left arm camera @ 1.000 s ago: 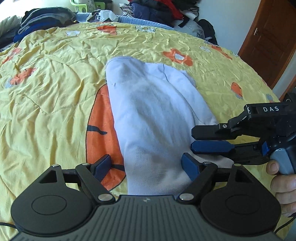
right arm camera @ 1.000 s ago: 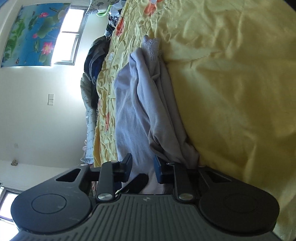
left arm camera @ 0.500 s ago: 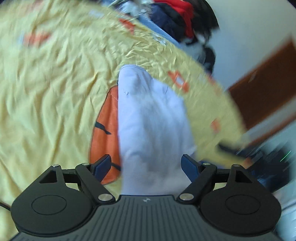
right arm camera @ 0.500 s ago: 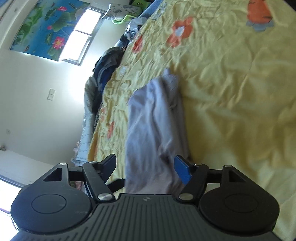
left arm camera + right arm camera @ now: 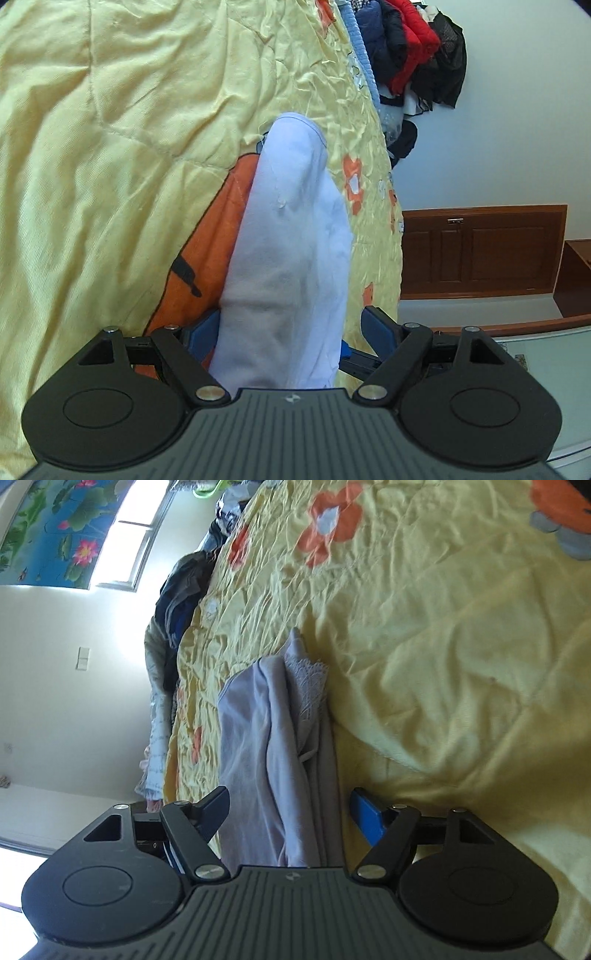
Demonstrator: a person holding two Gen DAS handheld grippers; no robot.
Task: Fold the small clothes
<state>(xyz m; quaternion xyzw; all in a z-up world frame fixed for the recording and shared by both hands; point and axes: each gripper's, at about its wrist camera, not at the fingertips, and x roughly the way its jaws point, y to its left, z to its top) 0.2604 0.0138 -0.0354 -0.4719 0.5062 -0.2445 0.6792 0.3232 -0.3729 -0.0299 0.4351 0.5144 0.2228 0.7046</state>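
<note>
A pale lavender-white small garment lies folded lengthwise on the yellow flowered bedspread, over an orange print. My left gripper is open, its blue-padded jaws standing either side of the garment's near end. In the right wrist view the same garment shows stacked layers and a lace edge. My right gripper is open, jaws wide on both sides of the garment's near end. Both views are rolled sideways.
A pile of dark and red clothes lies at the far end of the bed. A brown wooden door stands beyond the bed's edge. Another clothes pile and a bright window show in the right wrist view.
My right gripper has opened from nearly shut on the garment's edge to wide open. Both grippers have rolled sideways; the left one has stayed open over the garment's near end.
</note>
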